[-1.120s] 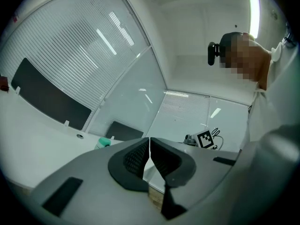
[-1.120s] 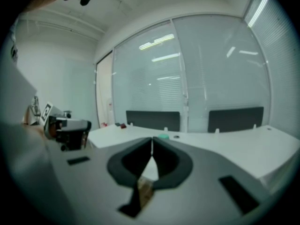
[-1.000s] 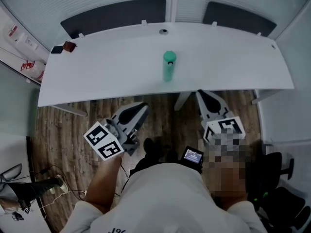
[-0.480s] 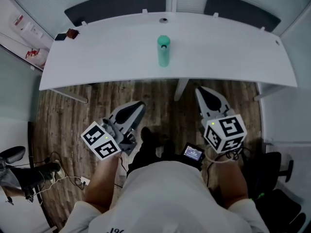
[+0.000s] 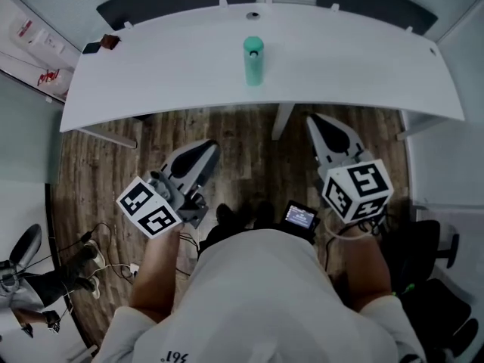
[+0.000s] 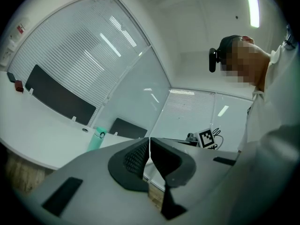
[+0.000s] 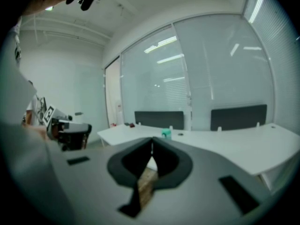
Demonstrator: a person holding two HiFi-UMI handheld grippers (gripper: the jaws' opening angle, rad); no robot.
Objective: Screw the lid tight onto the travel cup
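Since a second ago the cup (image 5: 253, 60) has slid to top centre, upright on the tabletop (image 5: 151, 74), lid (image 5: 253, 45) seemingly on, well apart from my left gripper (image 5: 206, 148) and right gripper (image 5: 314, 119), fingers pressed together on nothing: approaching or finished, unclear.

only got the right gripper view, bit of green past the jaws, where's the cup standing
Observer: Head view shows the travel cup upright near the middle of the white desk.
Operator: what's the left one doing
Observer: The left gripper is shut and empty; its view puts the cup left of its jaws.
Operator: are we at the desk yet
Observer: No, head view has both the right gripper and the left over wood floor, short of the desk's edge.
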